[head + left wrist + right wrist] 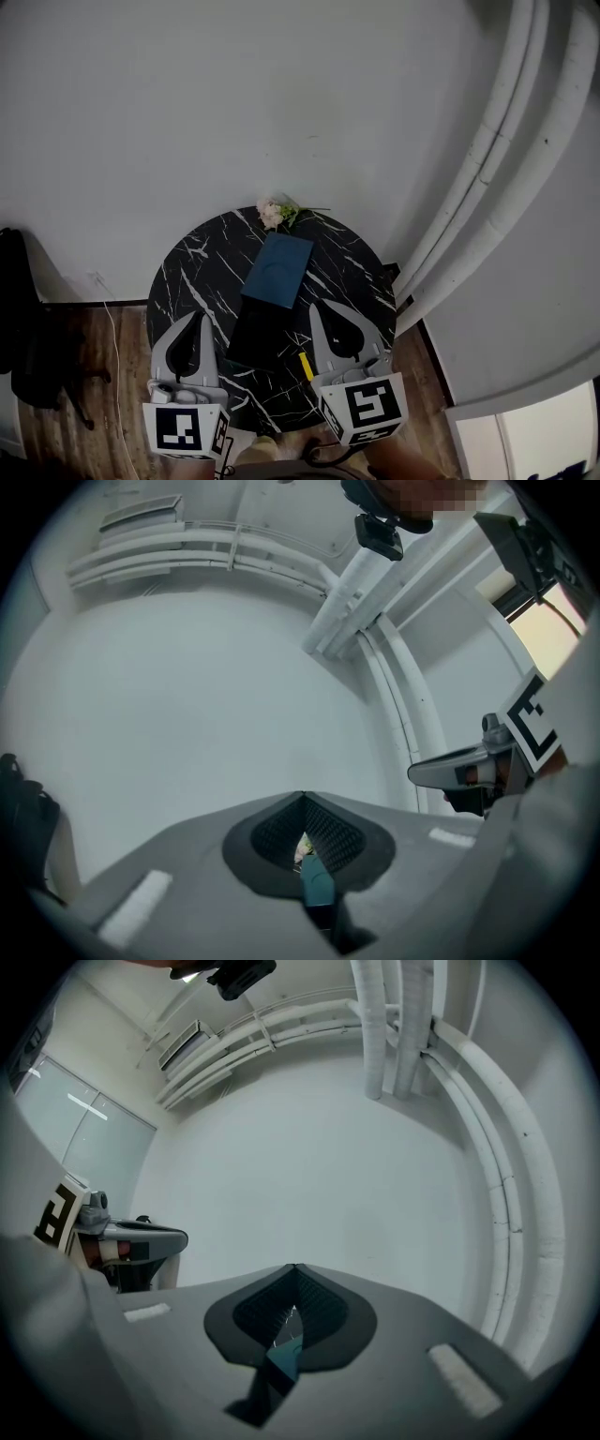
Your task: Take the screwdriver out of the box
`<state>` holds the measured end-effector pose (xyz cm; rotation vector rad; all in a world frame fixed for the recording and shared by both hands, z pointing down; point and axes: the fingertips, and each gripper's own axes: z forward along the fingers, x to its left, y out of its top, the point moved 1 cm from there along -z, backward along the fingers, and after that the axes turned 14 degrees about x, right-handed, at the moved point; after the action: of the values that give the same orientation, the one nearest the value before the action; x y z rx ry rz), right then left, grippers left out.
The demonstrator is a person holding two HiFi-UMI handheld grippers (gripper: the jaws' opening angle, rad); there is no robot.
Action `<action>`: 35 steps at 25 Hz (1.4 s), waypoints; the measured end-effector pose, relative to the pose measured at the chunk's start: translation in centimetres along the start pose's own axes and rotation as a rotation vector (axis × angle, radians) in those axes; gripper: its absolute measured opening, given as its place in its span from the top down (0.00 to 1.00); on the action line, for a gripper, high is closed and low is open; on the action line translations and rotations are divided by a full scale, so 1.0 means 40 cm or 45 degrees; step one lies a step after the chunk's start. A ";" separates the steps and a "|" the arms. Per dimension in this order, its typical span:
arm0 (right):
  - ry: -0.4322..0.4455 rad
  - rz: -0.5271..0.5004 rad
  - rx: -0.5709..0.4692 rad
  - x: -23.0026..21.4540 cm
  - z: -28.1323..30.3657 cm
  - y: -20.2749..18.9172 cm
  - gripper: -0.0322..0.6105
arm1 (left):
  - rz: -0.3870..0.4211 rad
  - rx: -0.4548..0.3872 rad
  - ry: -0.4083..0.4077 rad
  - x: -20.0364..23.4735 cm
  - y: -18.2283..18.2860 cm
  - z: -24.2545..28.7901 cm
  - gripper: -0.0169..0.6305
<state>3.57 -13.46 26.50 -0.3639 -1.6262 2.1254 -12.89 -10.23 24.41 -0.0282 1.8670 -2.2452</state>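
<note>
On the round black marble table [192,267] lies a blue box lid [277,269], with the dark box base [261,336] just in front of it. A short yellow piece, seemingly the screwdriver [306,366], lies on the table by the base's right edge, partly hidden by my right gripper [314,307]. That gripper is held level above the table's front right, shut and holding nothing. My left gripper [198,319] is at the front left, also shut and holding nothing. The blue box [317,885] shows through the hollow behind the left gripper's [302,796] jaws, and likewise as the box [284,1358] behind the right gripper's [294,1267].
A small bunch of pale flowers [277,213] lies at the table's far edge. A white wall stands behind, with thick white pipes [487,197] at the right. A dark bag [23,328] sits on the wooden floor at the left.
</note>
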 end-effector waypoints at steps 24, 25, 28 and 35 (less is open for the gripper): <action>0.003 0.022 0.004 0.003 0.014 -0.009 0.91 | -0.023 0.003 -0.035 0.007 -0.006 0.022 0.97; 0.003 0.018 0.002 0.002 0.014 -0.008 0.91 | -0.023 0.002 -0.037 0.006 -0.006 0.023 0.97; 0.000 0.011 0.002 0.001 0.014 -0.006 0.91 | -0.023 0.001 -0.043 0.004 -0.006 0.025 0.97; -0.013 0.015 0.011 -0.004 0.016 -0.009 0.91 | -0.027 0.005 -0.046 0.007 -0.007 0.030 0.97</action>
<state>3.47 -14.00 27.00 -0.3614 -1.6237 2.1459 -13.02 -11.38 24.89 -0.0873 1.8523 -2.2468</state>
